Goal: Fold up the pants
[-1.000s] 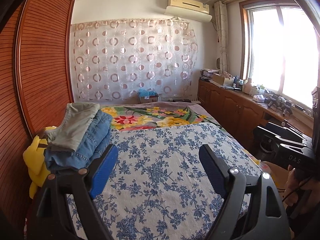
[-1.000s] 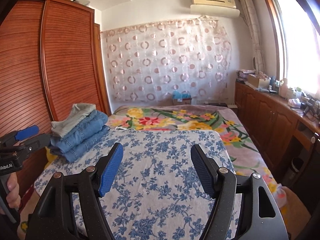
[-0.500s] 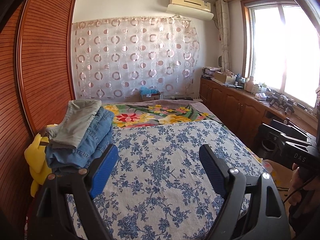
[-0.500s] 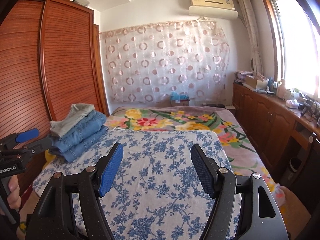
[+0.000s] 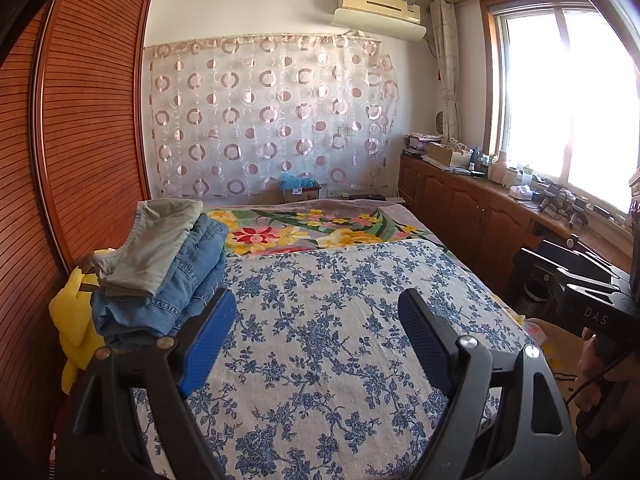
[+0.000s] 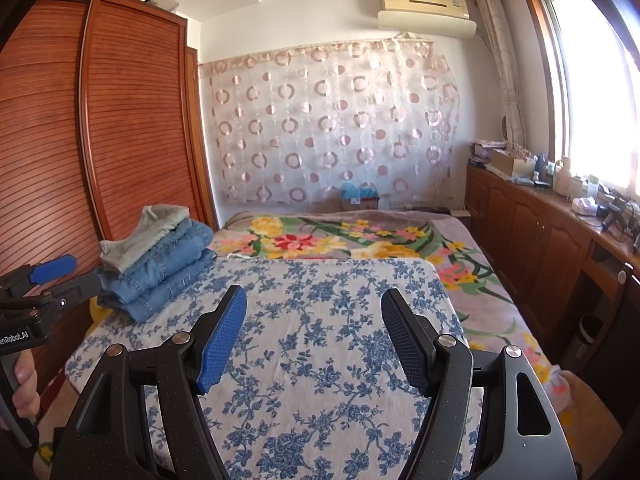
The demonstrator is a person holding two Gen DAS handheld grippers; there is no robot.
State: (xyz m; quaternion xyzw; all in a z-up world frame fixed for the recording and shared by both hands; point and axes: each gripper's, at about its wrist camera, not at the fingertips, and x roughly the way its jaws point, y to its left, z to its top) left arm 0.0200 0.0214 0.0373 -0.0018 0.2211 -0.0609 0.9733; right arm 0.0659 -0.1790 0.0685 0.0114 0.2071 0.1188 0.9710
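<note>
**Pants folded and stacked**

The pants (image 5: pixel 160 276) sit in a neat folded pile at the left middle of the frame, on the bed (image 5: pixel 320 340). I count about 3 pairs. No loose pants show, so the job looks done. The left gripper (image 5: pixel 316 336) and the right gripper (image 6: pixel 314 336) are both wide open and hold nothing.

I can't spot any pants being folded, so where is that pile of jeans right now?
The pile of jeans sits at the left edge of the blue-flowered bedspread, beside the wooden wardrobe, with a grey-green garment on top, in both views.
</note>
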